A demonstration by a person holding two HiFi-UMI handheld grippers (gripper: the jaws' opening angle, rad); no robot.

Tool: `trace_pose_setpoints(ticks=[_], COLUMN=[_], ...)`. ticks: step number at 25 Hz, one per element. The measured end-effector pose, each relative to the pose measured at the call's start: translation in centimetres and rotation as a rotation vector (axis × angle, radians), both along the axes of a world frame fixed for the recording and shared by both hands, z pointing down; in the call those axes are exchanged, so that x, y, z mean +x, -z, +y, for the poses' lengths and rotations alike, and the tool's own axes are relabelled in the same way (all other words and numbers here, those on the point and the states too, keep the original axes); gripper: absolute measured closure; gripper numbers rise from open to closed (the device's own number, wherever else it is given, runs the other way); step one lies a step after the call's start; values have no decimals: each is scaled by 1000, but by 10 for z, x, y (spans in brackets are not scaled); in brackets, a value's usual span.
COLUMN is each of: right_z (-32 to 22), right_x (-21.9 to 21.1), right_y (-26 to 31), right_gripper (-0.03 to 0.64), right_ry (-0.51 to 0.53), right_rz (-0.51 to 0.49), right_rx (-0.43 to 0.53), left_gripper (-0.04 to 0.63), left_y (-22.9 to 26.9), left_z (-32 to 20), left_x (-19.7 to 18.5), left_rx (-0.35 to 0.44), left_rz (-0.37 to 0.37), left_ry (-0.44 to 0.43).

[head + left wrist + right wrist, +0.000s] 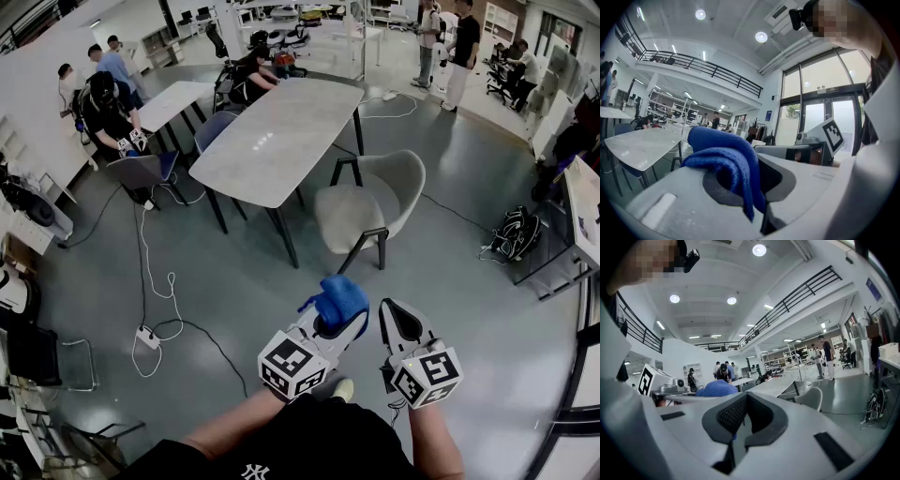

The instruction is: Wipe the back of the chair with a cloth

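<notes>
One table is standing just behind the chair. Well short of the chair, the left gripper is clamping the blue cloth, and the right gripper is pressing its jaws together on nothing. Wiping is seemingly not yet beginning, since the cloth is touching no part of the chair. The chair back's far face is hiding from every view.

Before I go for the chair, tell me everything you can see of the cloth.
The cloth is bright blue and soft, with a fine knit-like weave. It is bunched into a wad. Folds bulge above the jaws of the left hand-held gripper, which is shut on it, and one fold hangs down between them. It is held in the air, apart from the chair, touching only the jaws.
</notes>
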State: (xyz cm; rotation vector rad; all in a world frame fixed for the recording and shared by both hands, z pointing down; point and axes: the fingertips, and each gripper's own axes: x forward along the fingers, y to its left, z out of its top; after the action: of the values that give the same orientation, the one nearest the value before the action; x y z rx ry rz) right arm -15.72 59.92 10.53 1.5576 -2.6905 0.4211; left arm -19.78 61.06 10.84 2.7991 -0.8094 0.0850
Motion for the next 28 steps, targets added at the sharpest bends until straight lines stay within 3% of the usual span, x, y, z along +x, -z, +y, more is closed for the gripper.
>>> trace_pose_setpoints(ticks=[17, 23, 28], right_z=[-1, -20, -42], right_x=[17, 27, 45], right_y=[2, 0, -1], right_gripper=[604, 604, 604], right_ry=[17, -7, -57], right_rz=[-18, 64, 37], right_rx=[34, 72, 64], left_gripper=[535, 535, 535], left_y=[-12, -22, -23], left_z=[-3, -21, -46], left_x=[21, 30, 42], left_rx=[11, 3, -5], left_rz=[-45, -73, -71], left_ry=[22, 56, 68])
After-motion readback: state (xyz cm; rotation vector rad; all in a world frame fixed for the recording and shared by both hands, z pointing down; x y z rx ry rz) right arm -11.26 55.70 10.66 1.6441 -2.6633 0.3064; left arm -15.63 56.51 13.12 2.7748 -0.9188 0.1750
